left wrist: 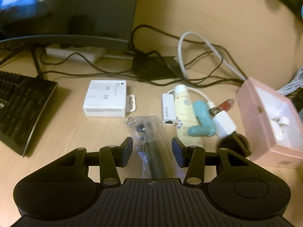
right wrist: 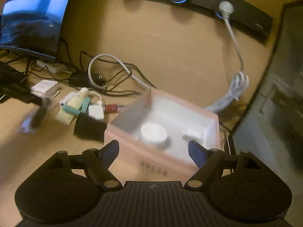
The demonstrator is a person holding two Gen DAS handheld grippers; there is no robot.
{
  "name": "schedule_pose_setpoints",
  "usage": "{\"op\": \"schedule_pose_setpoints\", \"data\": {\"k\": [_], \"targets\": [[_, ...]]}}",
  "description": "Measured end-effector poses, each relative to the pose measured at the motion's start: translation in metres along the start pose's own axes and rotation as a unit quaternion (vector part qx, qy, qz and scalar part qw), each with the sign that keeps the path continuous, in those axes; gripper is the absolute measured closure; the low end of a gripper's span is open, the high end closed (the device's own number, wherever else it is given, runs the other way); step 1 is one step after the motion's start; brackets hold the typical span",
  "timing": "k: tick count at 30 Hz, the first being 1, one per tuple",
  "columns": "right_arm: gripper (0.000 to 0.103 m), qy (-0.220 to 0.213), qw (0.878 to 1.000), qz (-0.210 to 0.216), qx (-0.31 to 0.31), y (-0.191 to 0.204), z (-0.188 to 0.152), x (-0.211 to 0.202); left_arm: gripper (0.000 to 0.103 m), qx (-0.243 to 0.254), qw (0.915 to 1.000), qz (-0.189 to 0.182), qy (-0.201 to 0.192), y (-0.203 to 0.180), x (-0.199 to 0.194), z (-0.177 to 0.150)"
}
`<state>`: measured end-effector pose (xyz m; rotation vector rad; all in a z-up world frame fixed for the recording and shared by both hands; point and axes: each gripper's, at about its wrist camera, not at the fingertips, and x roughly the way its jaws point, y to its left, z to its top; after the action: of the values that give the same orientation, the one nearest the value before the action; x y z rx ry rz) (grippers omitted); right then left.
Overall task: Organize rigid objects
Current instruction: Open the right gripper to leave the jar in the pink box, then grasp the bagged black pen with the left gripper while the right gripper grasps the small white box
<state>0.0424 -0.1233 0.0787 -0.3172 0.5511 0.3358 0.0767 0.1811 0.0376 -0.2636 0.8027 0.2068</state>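
Left gripper (left wrist: 152,151), fingers wide, straddles the clear-bagged black tool (left wrist: 151,145), its long axis running along them; right gripper (right wrist: 153,151) hangs wide over the pink box (right wrist: 132,143).

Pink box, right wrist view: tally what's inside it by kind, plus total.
Inside the pink box:
Round white puck-shaped item: 1
Small white plug-like item: 1
Total: 2
Both views are blurred, so anything hidden behind the near wall is not counted.

Office desk — monitor (left wrist: 68,9), keyboard (left wrist: 20,109), cables (left wrist: 155,56)
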Motion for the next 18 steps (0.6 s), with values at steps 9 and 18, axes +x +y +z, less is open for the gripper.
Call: {"op": "schedule_pose_setpoints", "data": {"k": [9, 18], "targets": [[0.022, 0.031, 0.999, -0.001, 0.036, -0.01, -0.026, -0.016, 0.058, 0.01, 0.9992, 0.01, 0.038, -0.008, 0.026, 0.002], [0.022, 0.012, 1.0, 0.017, 0.022, 0.004, -0.017, -0.012, 0.077, 0.086, 0.9956, 0.021, 0.031, -0.021, 0.024, -0.007]]}}
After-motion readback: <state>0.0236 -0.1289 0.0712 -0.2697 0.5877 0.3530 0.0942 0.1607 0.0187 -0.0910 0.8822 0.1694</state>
